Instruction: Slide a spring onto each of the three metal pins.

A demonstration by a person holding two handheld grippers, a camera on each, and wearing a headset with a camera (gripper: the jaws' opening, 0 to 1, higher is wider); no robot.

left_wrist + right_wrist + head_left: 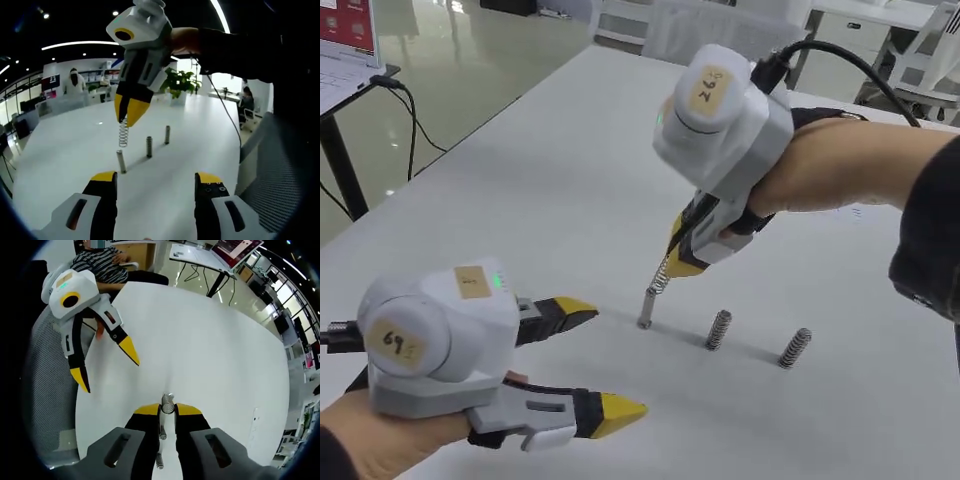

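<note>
Nearest, holds left gripper (620,360) gaping and empty, just short of the bare pin (646,308). Pinches a spring (660,278) in right gripper (685,265) directly above that pin, lowest coil close over its tip. Sees two sprung pins (718,329) lined up beside that pin.

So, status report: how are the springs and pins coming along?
Right gripper shut on spring, just over bare pin. Left gripper open, aside. Middle pin and end pin sprung. Nothing in between.
</note>
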